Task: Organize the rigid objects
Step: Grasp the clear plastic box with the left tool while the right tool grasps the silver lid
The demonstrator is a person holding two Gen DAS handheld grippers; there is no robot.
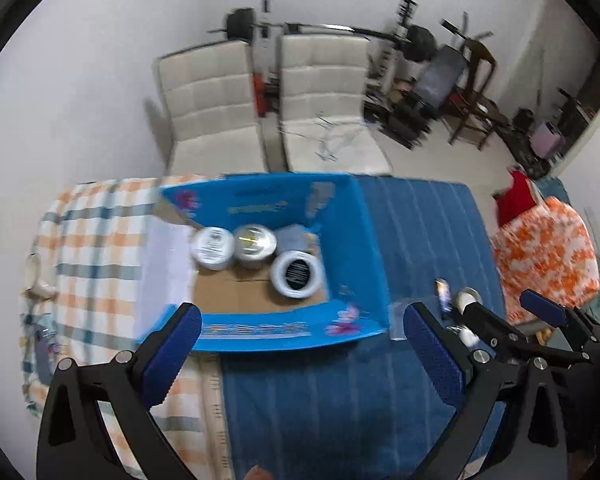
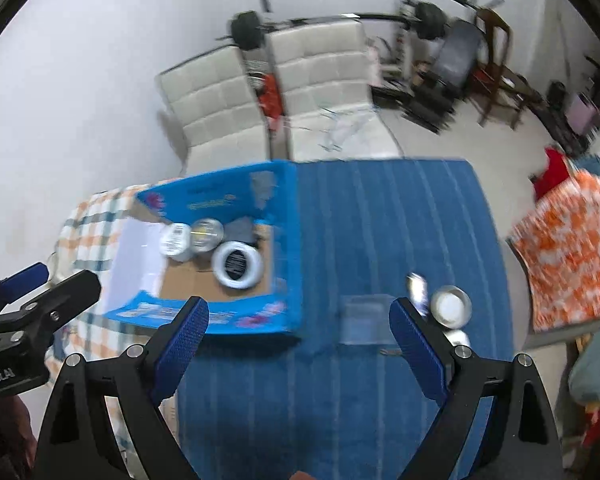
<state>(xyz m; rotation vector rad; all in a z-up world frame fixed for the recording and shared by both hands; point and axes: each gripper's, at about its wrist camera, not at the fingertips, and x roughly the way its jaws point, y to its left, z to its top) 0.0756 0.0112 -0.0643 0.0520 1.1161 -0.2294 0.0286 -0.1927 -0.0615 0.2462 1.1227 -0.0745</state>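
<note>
An open blue cardboard box (image 1: 364, 240) (image 2: 290, 240) rests on the blue striped cloth and holds three round tins: a white-lidded one (image 1: 213, 249) (image 2: 176, 242), a silver one (image 1: 255, 243) (image 2: 206, 234) and a black-labelled one (image 1: 297, 274) (image 2: 237, 265). To the box's right lie a clear plastic case (image 2: 362, 318) (image 1: 398, 320), a small tube (image 2: 417, 289) (image 1: 443, 292) and a round silver tin (image 2: 451, 305) (image 1: 468, 296). My left gripper (image 1: 302, 346) hangs open in front of the box, holding nothing. My right gripper (image 2: 299, 334) is open too, above the cloth near the clear case.
A plaid orange-and-blue cloth (image 1: 88, 248) covers the table's left side, with a tape roll (image 1: 34, 266) at its edge. Two white chairs (image 1: 208, 104) (image 1: 324, 100) stand behind the table. An orange patterned cloth (image 2: 572, 248) lies at the right. Gym gear (image 1: 420, 44) lines the wall.
</note>
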